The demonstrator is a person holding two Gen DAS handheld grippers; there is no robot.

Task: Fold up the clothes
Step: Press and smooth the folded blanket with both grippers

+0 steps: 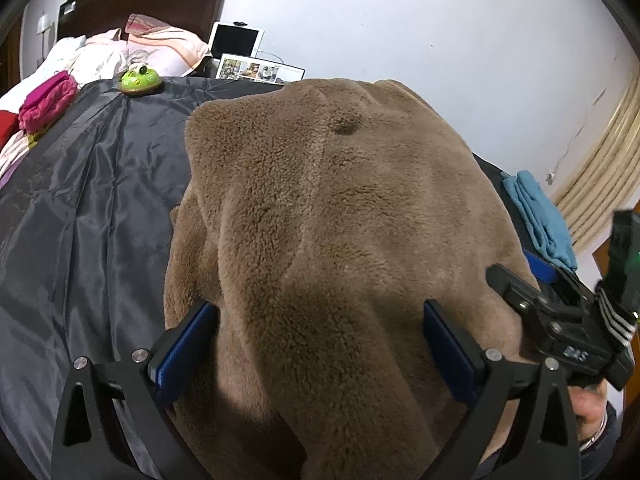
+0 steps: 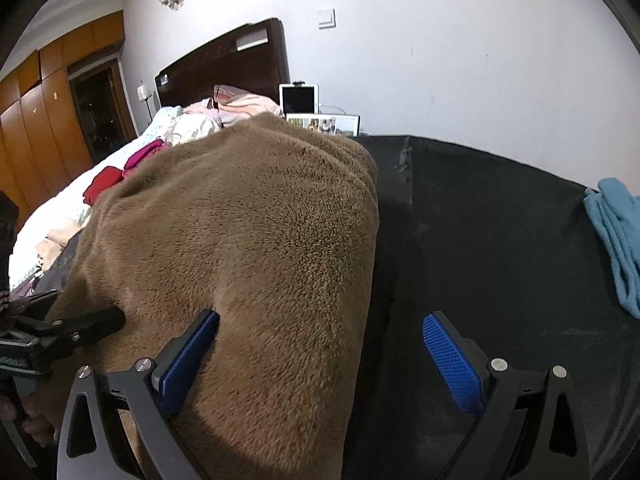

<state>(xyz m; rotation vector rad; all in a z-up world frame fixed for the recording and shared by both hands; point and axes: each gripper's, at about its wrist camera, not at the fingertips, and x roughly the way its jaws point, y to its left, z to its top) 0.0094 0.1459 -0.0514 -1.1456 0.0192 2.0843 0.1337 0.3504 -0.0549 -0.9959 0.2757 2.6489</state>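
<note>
Now, L wrist view: my left gripper [image 1: 320, 344] is spread wide, pads on either side of a hump of the brown fleece garment [image 1: 340, 220], which lies on the dark sheet [image 1: 80, 220]. Nothing pinched. Should close low on one edge, not the bulk.

R wrist view: my right gripper [image 2: 320, 356] is also wide; left pad touches fleece [image 2: 248, 240], right pad sits over bare sheet [image 2: 500, 220]. Grab hem w/ both, lift evenly. Blue cloth [image 2: 616, 240] lies well apart.

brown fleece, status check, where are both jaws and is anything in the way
Left gripper open, jaws straddling brown fleece. Right gripper open over the fleece's right edge. Blue garment apart on the dark sheet, not in the way.
</note>
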